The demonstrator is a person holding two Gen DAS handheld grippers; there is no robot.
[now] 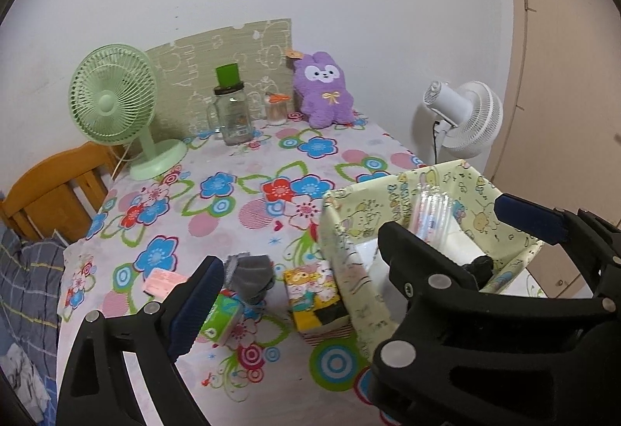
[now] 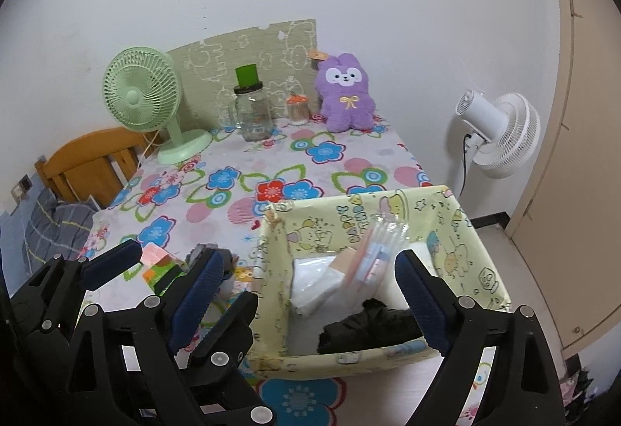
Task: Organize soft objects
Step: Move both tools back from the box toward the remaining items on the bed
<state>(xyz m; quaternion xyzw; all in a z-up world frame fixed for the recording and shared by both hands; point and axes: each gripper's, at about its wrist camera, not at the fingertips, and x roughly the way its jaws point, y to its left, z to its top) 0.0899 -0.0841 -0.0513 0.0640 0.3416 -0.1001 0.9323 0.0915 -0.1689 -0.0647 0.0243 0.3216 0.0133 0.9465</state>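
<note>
A yellow cartoon-print fabric basket (image 2: 388,208) stands at the table's near right. It holds a white soft pack (image 2: 314,278), a clear packet (image 2: 382,251) and a black cloth (image 2: 368,325). My right gripper (image 2: 310,255) hangs open over the basket, nothing between its pads. My left gripper (image 1: 356,232) is open too, spread wide, and one right finger (image 1: 411,263) sits between its fingers. Left of the basket (image 1: 411,181) lie a grey sock (image 1: 252,271), a green tissue pack (image 1: 221,317) and a yellow tissue pack (image 1: 314,294). A purple plush bunny (image 1: 324,90) sits at the back.
At the table's back stand a green desk fan (image 1: 116,104), a glass jar with a green lid (image 1: 231,115) and a small toothpick jar (image 1: 277,109). A white floor fan (image 1: 465,115) is on the right, a wooden chair (image 1: 58,189) and plaid bedding (image 1: 27,290) on the left.
</note>
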